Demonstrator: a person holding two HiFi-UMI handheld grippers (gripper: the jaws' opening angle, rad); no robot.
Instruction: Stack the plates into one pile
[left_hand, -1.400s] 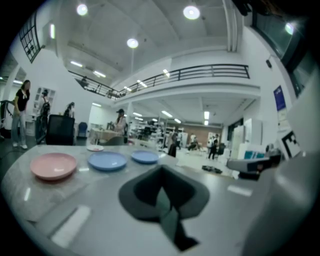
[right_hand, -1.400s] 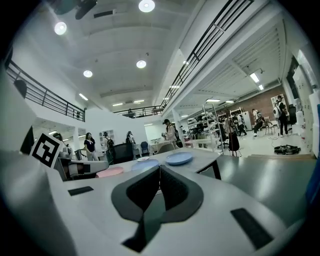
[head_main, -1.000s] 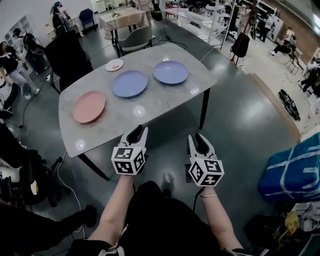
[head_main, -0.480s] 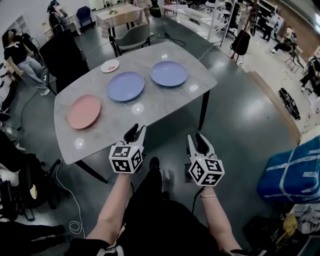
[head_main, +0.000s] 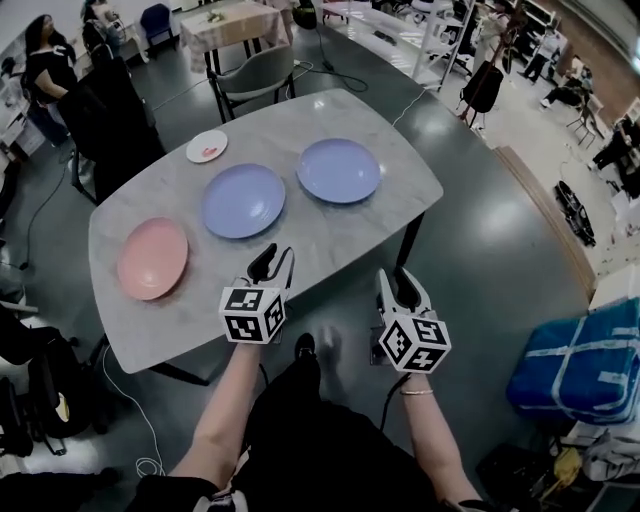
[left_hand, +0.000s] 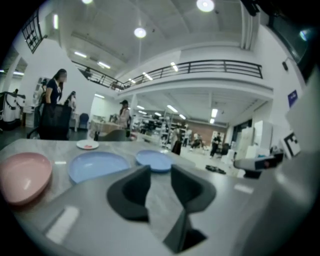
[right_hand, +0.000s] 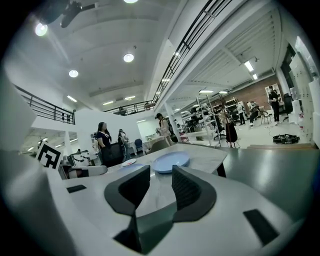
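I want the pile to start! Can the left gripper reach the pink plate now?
Probably yes. The left gripper hovers at the near edge of the table, jaws opening with nothing between them. Only bare tabletop lies between it and the pink plate.

Large open hall, probably a laboratory or demonstration floor rather than a home. It has a high ceiling with round lamps (right_hand: 128, 57), a railed mezzanine (left_hand: 215, 67) and a polished grey floor (head_main: 480, 225). Metal shelving racks (head_main: 437, 35), a spare chair (head_main: 255, 75) and standing people (left_hand: 52, 92) surround the marble-topped table (head_main: 335, 228).
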